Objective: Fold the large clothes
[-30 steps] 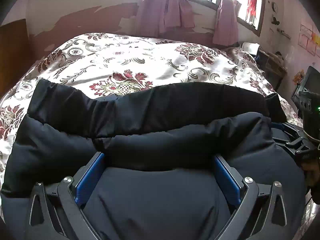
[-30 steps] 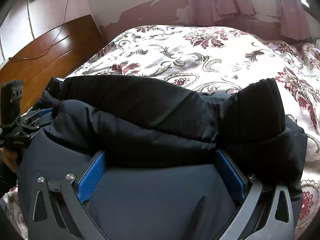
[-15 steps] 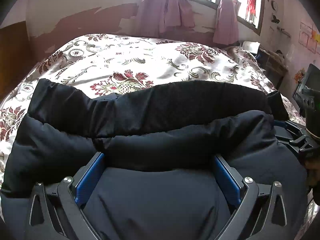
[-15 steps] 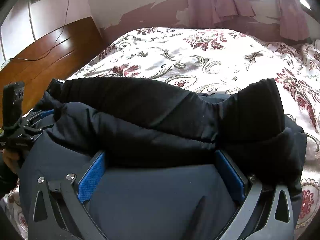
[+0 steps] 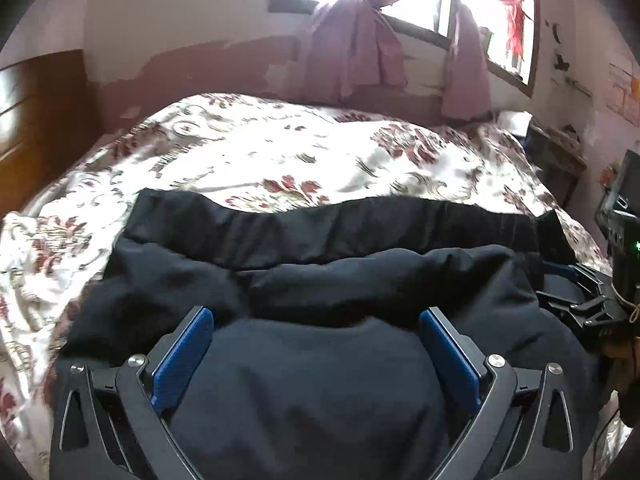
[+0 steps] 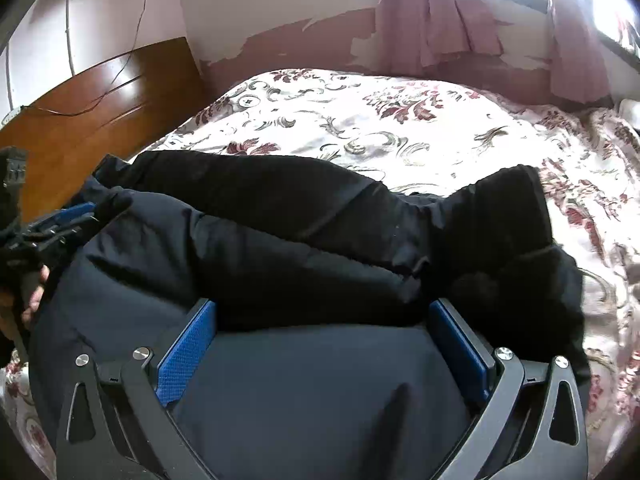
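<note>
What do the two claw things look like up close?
Both match. The left claw has two black angular fingers with triangle cut-outs and silver round screws, each lined with a bright blue bumpy pad. The right claw has the same black frame and blue textured pads. Seen from the left wrist, its body shows a tiny green light.

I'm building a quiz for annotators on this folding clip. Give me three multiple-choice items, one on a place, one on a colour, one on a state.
1. Where does the dark jacket lie?
A. on the floral bedspread
B. on a chair
C. on the floor

2. What colour are the pads of the left gripper?
A. red
B. blue
C. white

3. How does the right gripper stand?
A. shut on nothing
B. out of view
C. wide open, jacket fabric bulging between its fingers

Answers: 1 A, flowered cloth shows around the jacket. 2 B, both pads are blue. 3 C, the fingers stand far apart over the fabric.
</note>
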### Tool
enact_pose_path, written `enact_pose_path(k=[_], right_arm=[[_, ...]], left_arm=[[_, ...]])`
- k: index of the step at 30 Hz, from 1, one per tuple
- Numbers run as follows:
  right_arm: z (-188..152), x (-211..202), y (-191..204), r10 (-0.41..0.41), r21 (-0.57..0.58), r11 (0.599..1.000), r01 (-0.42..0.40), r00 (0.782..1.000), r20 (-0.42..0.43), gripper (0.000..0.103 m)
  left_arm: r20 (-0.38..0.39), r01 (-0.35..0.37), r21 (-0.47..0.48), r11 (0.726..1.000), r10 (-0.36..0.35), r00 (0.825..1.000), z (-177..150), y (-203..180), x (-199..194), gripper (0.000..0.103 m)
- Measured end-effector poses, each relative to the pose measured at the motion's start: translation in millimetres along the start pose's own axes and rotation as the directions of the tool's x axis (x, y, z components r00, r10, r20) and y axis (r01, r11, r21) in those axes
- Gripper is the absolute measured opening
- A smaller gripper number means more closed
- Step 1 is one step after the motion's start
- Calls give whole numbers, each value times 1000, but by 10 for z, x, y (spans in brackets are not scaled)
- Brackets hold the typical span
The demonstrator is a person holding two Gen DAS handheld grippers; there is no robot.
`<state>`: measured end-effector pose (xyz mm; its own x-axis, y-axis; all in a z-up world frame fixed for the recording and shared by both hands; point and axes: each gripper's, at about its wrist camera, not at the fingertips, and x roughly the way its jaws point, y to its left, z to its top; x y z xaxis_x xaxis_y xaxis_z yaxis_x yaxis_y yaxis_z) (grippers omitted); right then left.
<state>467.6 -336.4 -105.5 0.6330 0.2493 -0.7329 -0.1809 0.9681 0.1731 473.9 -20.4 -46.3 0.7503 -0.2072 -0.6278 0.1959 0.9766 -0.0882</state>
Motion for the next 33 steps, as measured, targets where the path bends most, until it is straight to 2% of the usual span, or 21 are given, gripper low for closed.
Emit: enact_pose_path(k=[5,10,15,19,22,28,33], right_arm=[[-12,-269,-13,-98,-27,995,99,995,23,102],[-95,-672,-230,-142,-15,989,144,986,89,102],[-248,-855,-662,-139,78,988,136,990,34,102],[-415,-776,-922,-100,137,985,103,995,-29,102],[-492,-673,-1130,-5,239,971,17,999,-48,102],[-642,-434,-1378,145,367,923,-120,989,-42,102],[-643,-392,-1471,185,395,906,-152,982,-47,102]], left_arm=[[24,-50,-3,999,51,998,-32,273,-320,103],[29,-68,-42,997,70,997,-109,640,-598,103],[-27,-70,-110,992,67,997,-218,1066,-636,103],[-89,-4,-169,986,-12,996,-320,1290,-526,103],[-137,57,-190,980,-84,987,-356,1315,-398,103],[-204,149,-256,955,-204,957,-420,1383,-143,103],[-231,209,-318,925,-290,929,-484,1431,-31,103]])
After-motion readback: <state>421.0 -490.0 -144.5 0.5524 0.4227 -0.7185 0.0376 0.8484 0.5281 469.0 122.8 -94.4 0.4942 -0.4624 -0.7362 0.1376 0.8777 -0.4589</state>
